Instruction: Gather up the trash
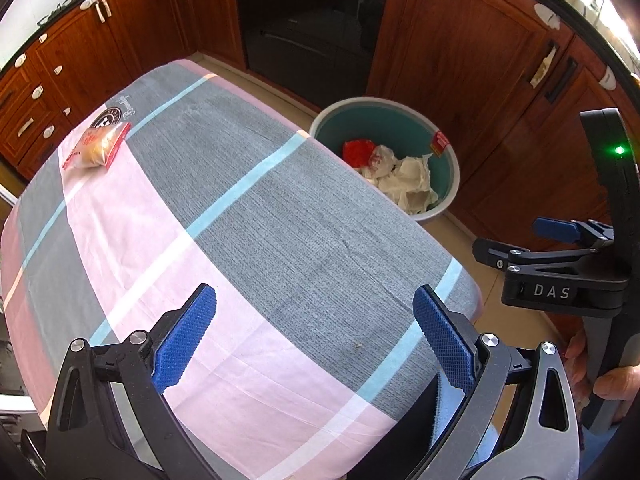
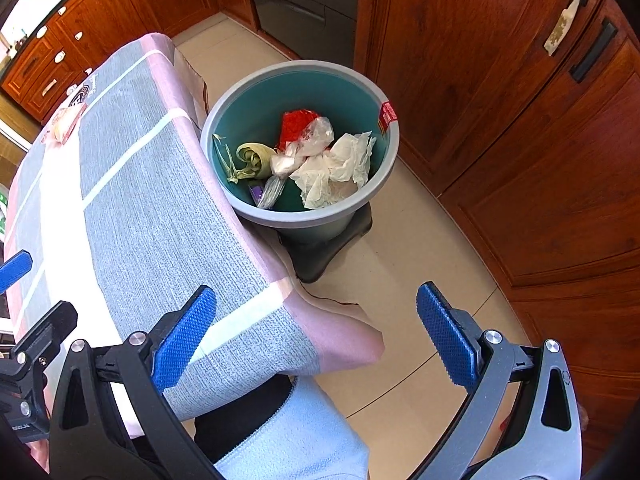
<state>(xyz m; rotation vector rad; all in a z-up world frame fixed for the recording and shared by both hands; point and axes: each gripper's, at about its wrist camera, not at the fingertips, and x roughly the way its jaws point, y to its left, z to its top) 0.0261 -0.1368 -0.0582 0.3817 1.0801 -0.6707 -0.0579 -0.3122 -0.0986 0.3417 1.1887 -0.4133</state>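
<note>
A teal trash bin with a grey rim (image 2: pixel 384 160) stands on the floor beside the table; it also shows in the left wrist view (image 1: pixel 452 184). It holds crumpled white tissue (image 2: pixel 340 168), a red wrapper (image 2: pixel 296 124), clear plastic and a green husk (image 2: pixel 252 158). A red-and-clear snack packet (image 1: pixel 96 148) lies at the table's far left corner, small in the right wrist view (image 2: pixel 66 122). My left gripper (image 1: pixel 316 340) is open and empty above the table's near edge. My right gripper (image 2: pixel 316 336) is open and empty, over the table's right corner and floor, short of the bin.
The table (image 1: pixel 300 220) wears a grey, pink and blue striped cloth. A small crumb (image 1: pixel 358 345) lies on it near my left gripper. Wooden cabinets (image 2: pixel 500 100) and a dark oven (image 1: pixel 312 28) ring the beige tiled floor (image 2: pixel 420 264). The bin sits on a dark stool (image 2: pixel 324 256).
</note>
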